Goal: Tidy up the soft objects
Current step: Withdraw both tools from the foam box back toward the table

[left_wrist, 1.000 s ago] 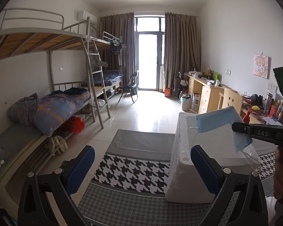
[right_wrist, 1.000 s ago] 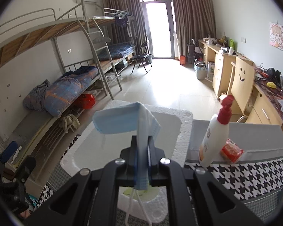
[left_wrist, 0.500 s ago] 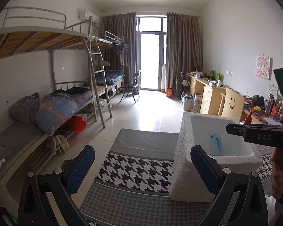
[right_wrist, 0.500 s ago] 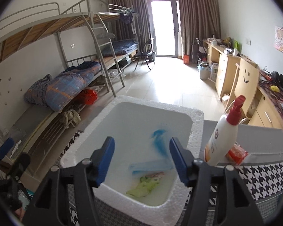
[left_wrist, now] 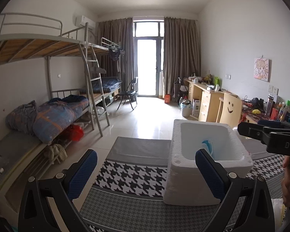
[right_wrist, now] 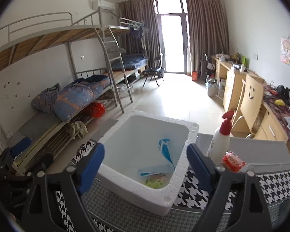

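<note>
A white foam box stands on the houndstooth cloth. Inside it lies a blue face mask, partly leaning on the right wall, over a green and pale item. My right gripper hovers just above the box's near side. Its jaws are opening and nothing is between the blue pads. In the left wrist view the box sits right of centre with the mask showing inside. My left gripper is open and empty beside the box. The right gripper reaches in from the right.
A white pump bottle with a red top and a red packet stand right of the box. The houndstooth cloth covers the table. Bunk beds with bedding line the left wall; desks and a wooden chair line the right.
The right gripper opened and let go of the blue mask, which dropped into the foam box. That gripper also drew back a little. The left gripper stayed in place.
</note>
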{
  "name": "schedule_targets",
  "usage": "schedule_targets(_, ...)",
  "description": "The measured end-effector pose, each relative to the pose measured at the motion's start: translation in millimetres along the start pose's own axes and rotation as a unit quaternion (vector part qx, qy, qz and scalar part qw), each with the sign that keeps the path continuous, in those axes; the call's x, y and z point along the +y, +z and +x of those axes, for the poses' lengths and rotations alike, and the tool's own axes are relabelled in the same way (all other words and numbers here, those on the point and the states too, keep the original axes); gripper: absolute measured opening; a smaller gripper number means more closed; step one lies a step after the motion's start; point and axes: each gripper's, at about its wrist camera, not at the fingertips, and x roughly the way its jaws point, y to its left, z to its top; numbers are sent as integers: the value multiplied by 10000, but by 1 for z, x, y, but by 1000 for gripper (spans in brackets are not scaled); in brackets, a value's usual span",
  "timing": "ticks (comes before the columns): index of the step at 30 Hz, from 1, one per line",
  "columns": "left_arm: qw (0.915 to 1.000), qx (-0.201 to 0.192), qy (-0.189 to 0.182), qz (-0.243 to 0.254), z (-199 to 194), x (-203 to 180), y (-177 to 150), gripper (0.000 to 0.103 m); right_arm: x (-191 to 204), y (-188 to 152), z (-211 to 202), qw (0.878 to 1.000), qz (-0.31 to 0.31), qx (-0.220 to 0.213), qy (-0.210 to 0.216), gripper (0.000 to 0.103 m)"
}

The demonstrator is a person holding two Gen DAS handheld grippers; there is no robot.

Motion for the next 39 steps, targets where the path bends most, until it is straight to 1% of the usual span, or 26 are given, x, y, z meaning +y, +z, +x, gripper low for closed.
schedule_targets(6, 9998, -61, -168, 44, -15, -10, -3, 102, 6, -9, -23, 9994, -193, -267, -107, 92)
schedule_targets(10, 9994, -106, -313, 68, -24, -15, -5, 102, 4, -14, -34, 9992, -156, -349, -79, 92)
schedule_targets(18, 9986, -86, -506, 150, -34, -25, -10, 102, -3, -28, -50, 9985, -96, -505, -167, 93)
schedule_targets(30, 9976, -167, -662, 145, -43, -34, -17, 102, -10, -49, -68, 9974, -47, -672, -265, 93)
schedule_targets(34, 9976, -201, -625, 213, -47, -39, -18, 102, -14, -56, -76, 9967, -33, -742, -314, 93)
schedule_targets(39, 9972, -226, -676, 214, -52, -42, -20, 102, -16, -61, -86, 9963, 4, -797, -333, 93)
